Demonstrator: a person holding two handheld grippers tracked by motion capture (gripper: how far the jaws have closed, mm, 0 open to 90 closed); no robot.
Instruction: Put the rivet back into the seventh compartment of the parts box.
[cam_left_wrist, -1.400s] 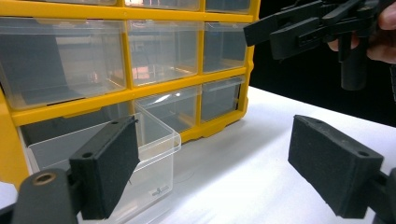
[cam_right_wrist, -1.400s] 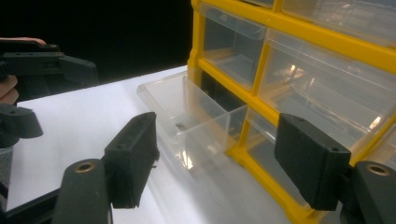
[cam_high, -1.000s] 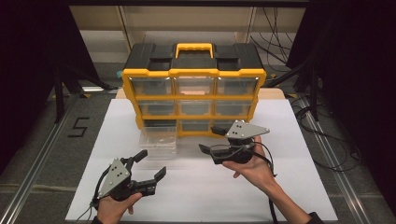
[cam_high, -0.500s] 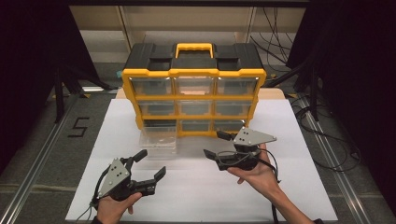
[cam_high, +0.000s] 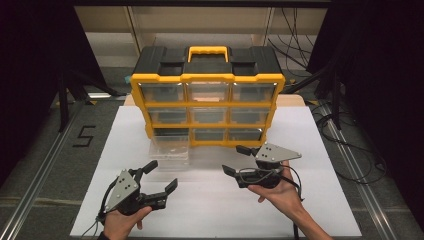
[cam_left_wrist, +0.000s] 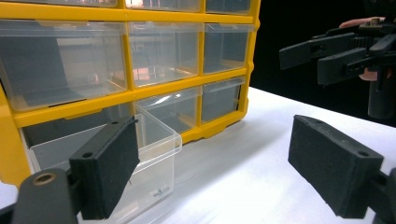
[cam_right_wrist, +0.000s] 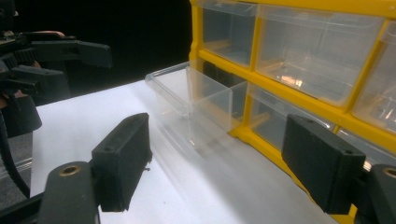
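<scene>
A yellow and black organizer (cam_high: 207, 95) with clear drawers stands at the back of the white table. Its bottom-left drawer (cam_high: 170, 147) is pulled out toward me and looks empty; in the left gripper view this drawer (cam_left_wrist: 149, 154) lies just behind the left jaw. My left gripper (cam_high: 162, 174) rests open near the front left, with nothing between its jaws. My right gripper (cam_high: 233, 159) hovers open in front of the organizer's bottom row, pointing left. Its jaws have just been opening a little, with nothing between them. In the right gripper view the drawer (cam_right_wrist: 187, 93) lies ahead.
A white sheet (cam_high: 215, 210) covers the table from the organizer to the front edge. Black cables (cam_high: 345, 145) trail on the floor at the right. A "5" mark (cam_high: 82, 136) and a metal rail lie on the floor at the left.
My right gripper has sunk toward the table and drifted right and nearer to me. The left gripper and the drawer have stayed where they were.
</scene>
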